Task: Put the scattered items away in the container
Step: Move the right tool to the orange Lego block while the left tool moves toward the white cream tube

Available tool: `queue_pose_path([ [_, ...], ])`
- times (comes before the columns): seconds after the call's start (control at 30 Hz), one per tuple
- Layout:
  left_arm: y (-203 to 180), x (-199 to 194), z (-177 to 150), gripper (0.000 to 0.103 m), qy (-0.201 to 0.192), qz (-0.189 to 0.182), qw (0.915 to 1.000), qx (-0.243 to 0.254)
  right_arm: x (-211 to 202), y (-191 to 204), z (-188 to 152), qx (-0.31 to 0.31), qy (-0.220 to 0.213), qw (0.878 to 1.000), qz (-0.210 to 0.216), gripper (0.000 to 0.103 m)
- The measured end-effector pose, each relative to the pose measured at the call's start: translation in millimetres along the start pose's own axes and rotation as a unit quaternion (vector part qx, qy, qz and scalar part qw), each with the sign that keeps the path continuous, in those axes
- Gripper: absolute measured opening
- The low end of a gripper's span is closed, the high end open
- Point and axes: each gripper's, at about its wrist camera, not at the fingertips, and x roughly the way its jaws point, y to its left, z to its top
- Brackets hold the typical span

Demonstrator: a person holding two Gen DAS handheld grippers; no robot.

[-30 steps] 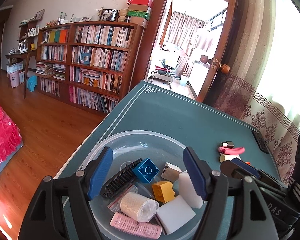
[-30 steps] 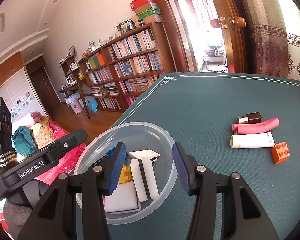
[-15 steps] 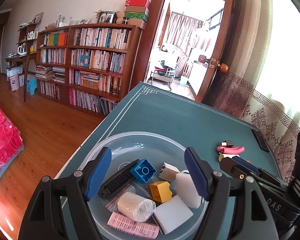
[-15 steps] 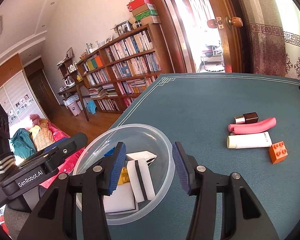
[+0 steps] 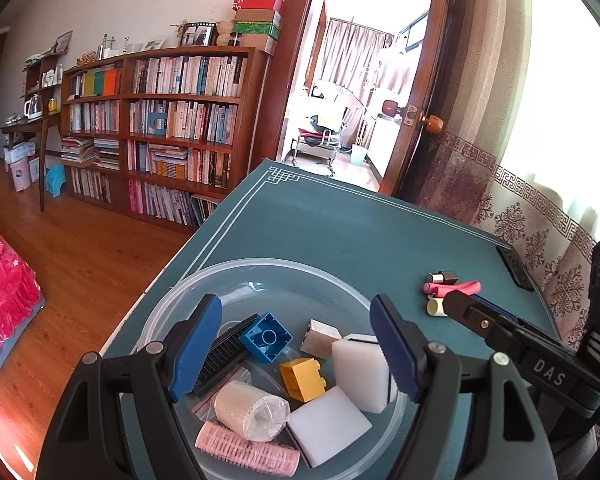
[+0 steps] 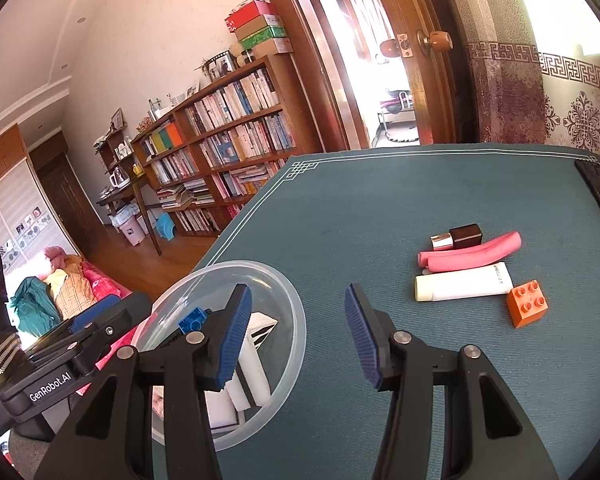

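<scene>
**Bowl half filled, four items still out**

Left gripper point(image 5: 296, 344) hangs spread and empty over the bowl point(image 5: 260, 270). Right gripper point(image 6: 296, 334), spread, faces the brick point(image 6: 527, 307), tube point(image 6: 464, 286), roller point(image 6: 470, 255) and lipstick point(image 6: 458, 237) at 2 o'clock, likely next.

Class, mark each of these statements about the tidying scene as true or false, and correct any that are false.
1. The orange brick is inside the clear bowl. False: it lies on the teal table cover, beside the white tube.
2. The blue brick lies in the bowl. True.
3. The right gripper is shut on the pink foam roller. False: it is open and empty; the roller lies on the table.
4. The left gripper is open above the bowl. True.
5. The yellow brick lies beside the lipstick. False: it is in the bowl.
</scene>
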Motion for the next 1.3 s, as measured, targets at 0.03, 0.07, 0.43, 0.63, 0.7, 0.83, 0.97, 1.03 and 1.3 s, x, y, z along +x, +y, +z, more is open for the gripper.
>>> queue_pose_path([
  [0.03, -1.1, 0.1, -0.3, 0.080, 0.000, -0.001, 1.0000, 0.001, -0.7, -3.1, 0.1, 0.001, 0.000, 1.000, -0.004, 0.052],
  [0.07, -2.0, 0.3, -0.1, 0.080, 0.001, -0.002, 1.0000, 0.002, -1.5, -6.5, -0.1, 0.002, 0.000, 1.000, -0.009, 0.052],
  [0.43, -19.0, 4.9, -2.8, 0.080, 0.010, -0.014, 0.9997, 0.016, -15.7, -69.6, -12.5, -0.004, 0.011, 0.994, -0.106, 0.052],
  [0.63, -37.9, 7.2, -5.7, 0.080, 0.014, -0.025, 0.9990, 0.035, -20.4, -101.4, -14.5, 0.016, 0.012, 0.991, -0.134, 0.052],
  [0.7, -43.7, 7.9, -6.5, 0.080, 0.016, -0.029, 0.9986, 0.041, -19.7, -107.7, -15.1, 0.016, 0.014, 0.990, -0.140, 0.052],
  [0.83, -52.9, 10.0, -9.0, 0.080, 0.022, -0.036, 0.9979, 0.048, -13.9, -119.2, -17.0, 0.019, 0.025, 0.988, -0.152, 0.052],
  [0.97, -63.1, 12.0, -12.6, 0.080, 0.027, -0.043, 0.9968, 0.062, -7.3, -131.5, -16.1, 0.023, 0.032, 0.985, -0.168, 0.052],
  [1.03, -66.4, 12.9, -13.9, 0.080, 0.029, -0.046, 0.9964, 0.065, -3.6, -137.5, -15.1, 0.027, 0.036, 0.984, -0.173, 0.052],
  [1.3, -73.8, 15.5, -14.2, 0.080, 0.032, -0.051, 0.9959, 0.068, 15.3, -150.3, -11.4, 0.019, 0.057, 0.980, -0.191, 0.052],
])
